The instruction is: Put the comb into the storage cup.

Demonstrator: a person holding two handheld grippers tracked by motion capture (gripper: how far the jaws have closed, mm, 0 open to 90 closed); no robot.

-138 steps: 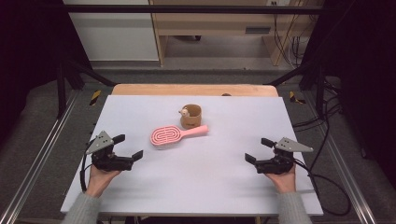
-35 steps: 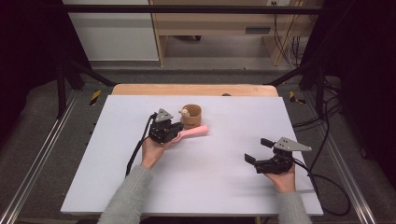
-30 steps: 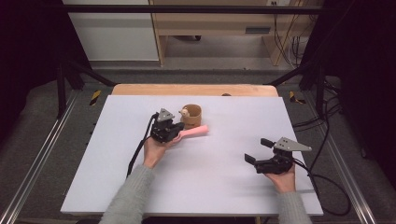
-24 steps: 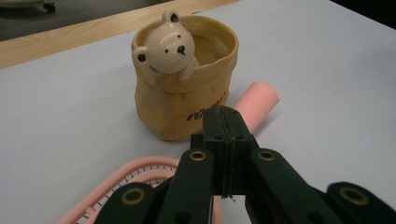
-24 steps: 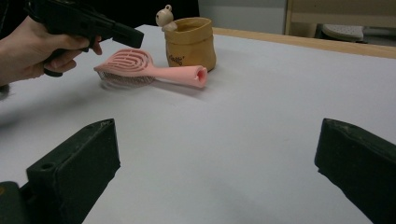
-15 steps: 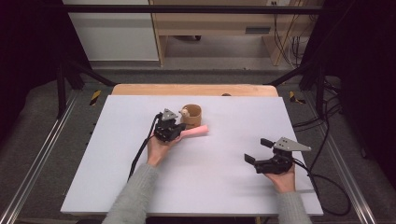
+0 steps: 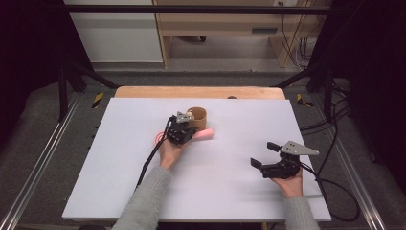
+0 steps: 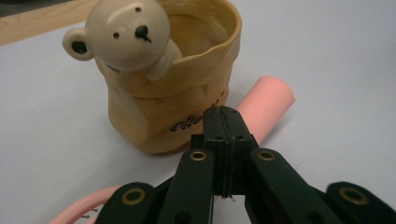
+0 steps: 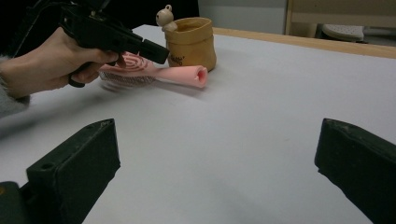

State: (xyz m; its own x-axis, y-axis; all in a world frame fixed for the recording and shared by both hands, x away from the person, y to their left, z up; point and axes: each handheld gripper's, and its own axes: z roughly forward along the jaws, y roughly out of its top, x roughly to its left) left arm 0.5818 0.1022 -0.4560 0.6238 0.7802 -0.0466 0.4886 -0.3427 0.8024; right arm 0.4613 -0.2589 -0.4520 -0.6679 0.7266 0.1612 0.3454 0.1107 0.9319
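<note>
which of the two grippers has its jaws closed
The left gripper, over the pink hairbrush by the bear cup; the right gripper has its jaws wide apart.

The left gripper (image 7: 181, 129) is stretched forward over the middle of the table, its 2 jaws pressed flat together (no gap between the pads). The right gripper (image 7: 268, 154) rests low near the right edge, jaws spread wide, pointing toward the left hand (image 9: 44, 65).

My left gripper (image 7: 183, 128) hides the middle of the pink hairbrush (image 7: 207, 133) from above. In my left gripper view its head (image 8: 93, 205) is cut off by the bottom edge.
</note>
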